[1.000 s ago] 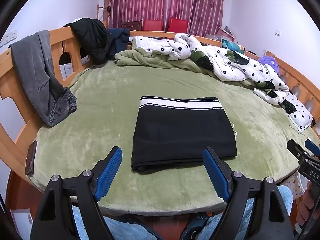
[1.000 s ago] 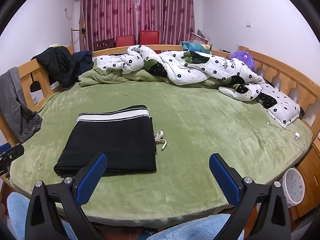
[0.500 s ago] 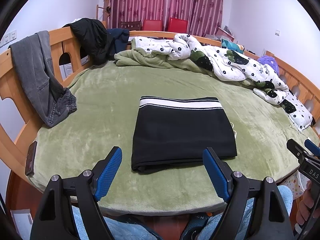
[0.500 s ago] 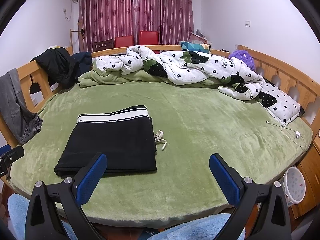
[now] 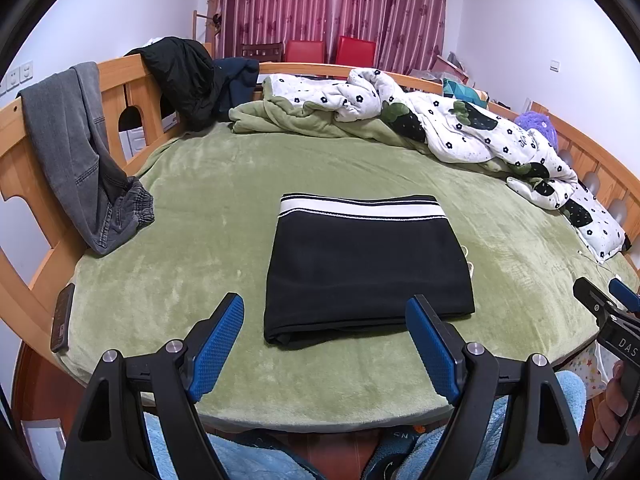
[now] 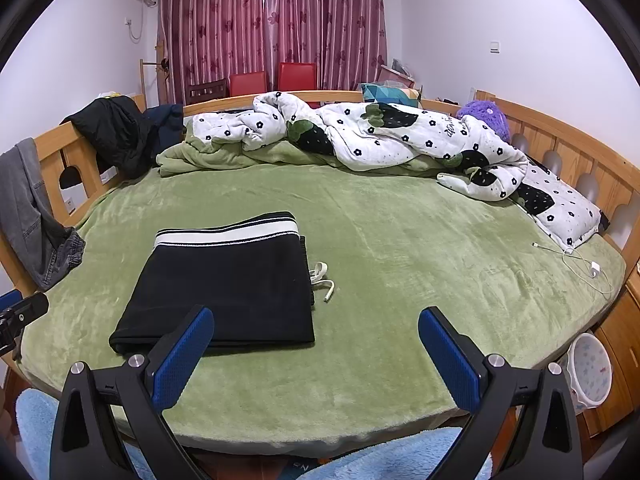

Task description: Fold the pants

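Observation:
The black pants [image 5: 368, 268] lie folded into a flat rectangle on the green bed cover [image 5: 192, 216], white-striped waistband at the far side. They also show in the right wrist view [image 6: 228, 284], with a white drawstring [image 6: 322, 276] sticking out on their right. My left gripper [image 5: 326, 344] is open and empty, held back over the bed's near edge, in front of the pants. My right gripper [image 6: 316, 356] is open and empty, to the right of the pants and short of them. Neither touches the cloth.
Grey jeans [image 5: 76, 152] hang over the wooden rail at left. A black jacket [image 5: 180, 76] hangs further back. A flowered duvet [image 6: 380, 136] and pillow [image 6: 560, 208] lie along the far and right sides. A charger cable [image 6: 580, 260] lies at right. A phone [image 5: 62, 318] sits on the left bed edge.

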{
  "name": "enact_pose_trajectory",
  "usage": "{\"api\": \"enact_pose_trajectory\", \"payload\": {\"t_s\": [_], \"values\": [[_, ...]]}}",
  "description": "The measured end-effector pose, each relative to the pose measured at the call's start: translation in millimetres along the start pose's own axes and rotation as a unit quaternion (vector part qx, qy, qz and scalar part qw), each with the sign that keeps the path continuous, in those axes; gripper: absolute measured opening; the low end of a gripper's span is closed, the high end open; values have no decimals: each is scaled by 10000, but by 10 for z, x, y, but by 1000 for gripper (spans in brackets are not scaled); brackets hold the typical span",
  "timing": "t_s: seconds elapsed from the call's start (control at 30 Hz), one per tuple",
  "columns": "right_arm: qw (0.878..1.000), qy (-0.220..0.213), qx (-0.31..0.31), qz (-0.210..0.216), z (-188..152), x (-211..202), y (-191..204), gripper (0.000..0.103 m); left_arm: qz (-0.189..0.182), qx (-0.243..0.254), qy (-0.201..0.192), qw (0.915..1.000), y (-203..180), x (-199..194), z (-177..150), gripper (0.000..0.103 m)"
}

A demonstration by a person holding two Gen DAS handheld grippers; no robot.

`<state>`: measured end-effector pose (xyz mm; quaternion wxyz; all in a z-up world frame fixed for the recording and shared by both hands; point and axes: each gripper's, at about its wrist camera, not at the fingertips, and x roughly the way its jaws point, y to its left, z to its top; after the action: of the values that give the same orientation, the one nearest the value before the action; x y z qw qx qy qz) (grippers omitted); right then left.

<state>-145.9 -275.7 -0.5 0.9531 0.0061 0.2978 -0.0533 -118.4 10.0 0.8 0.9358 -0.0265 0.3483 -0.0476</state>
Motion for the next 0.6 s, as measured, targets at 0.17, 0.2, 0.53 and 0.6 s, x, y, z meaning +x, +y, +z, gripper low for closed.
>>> {"api": "enact_pose_trajectory", "payload": {"t_s": [0.17, 0.2, 0.53, 0.6], "values": [[10000, -4, 0, 9, 2, -11, -1, 103, 4, -12, -13, 10000, 12, -6, 11, 82], [10000, -5, 0, -1, -2, -1, 1, 103, 6, -17, -15, 10000, 13, -10, 20, 82], [10000, 9, -2, -14, 1, -23, 6, 103, 0, -9, -10, 10000, 21, -7, 19, 82], [10000, 13, 7, -15, 5, -17, 23, 103, 16, -10, -15, 10000, 13, -9, 16, 82]]}}
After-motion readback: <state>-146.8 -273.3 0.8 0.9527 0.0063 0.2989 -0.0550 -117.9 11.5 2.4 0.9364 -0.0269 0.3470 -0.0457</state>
